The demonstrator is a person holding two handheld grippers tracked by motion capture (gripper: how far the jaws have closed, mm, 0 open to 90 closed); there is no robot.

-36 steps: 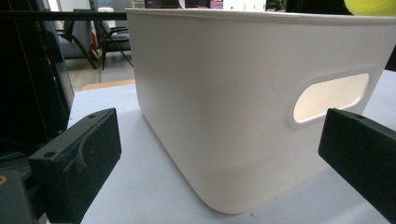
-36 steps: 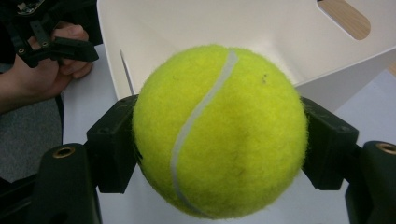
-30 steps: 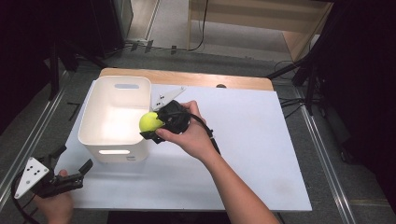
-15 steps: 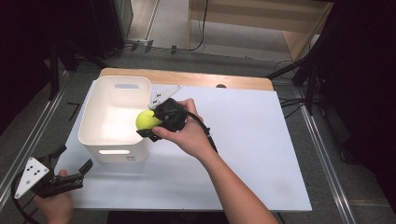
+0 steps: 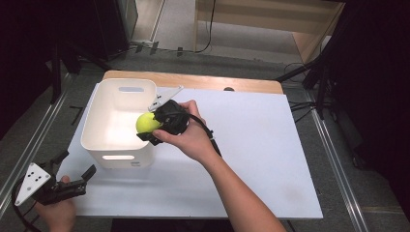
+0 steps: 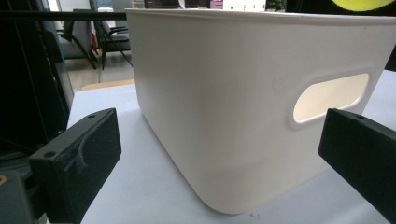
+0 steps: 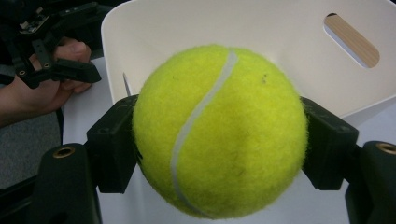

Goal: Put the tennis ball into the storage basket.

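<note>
- The right gripper (image 5: 151,129) has its two black jaws pinched on a fuzzy yellow-green tennis ball (image 5: 148,122); in the right gripper view the ball (image 7: 219,130) sits squarely between the pads, one pressing on each side, its white seam curving down the front.
- The ball hangs above the near right rim of an open white rectangular plastic bin (image 5: 99,118), over the edge of the bin's hollow and touching no wall that can be seen.
- The right hand (image 5: 188,135) wraps the gripper's black body, with the forearm running down to the bottom edge of the high view and a black cable trailing along the wrist.
- The left gripper (image 5: 72,186) lies low at the near left corner of the table, well apart from the ball; its jaws stand spread with nothing between them.
- In the left gripper view the bin (image 6: 243,93) stands just ahead of those spread jaws, its oval handle slot facing the camera.
- The left hand (image 5: 57,212) holds that gripper from below, a grey three-cornered plate (image 5: 30,180) on top.
- The bin rests on a white table sheet (image 5: 261,159), whose far edge shows a strip of pale wood (image 5: 203,81).
</note>
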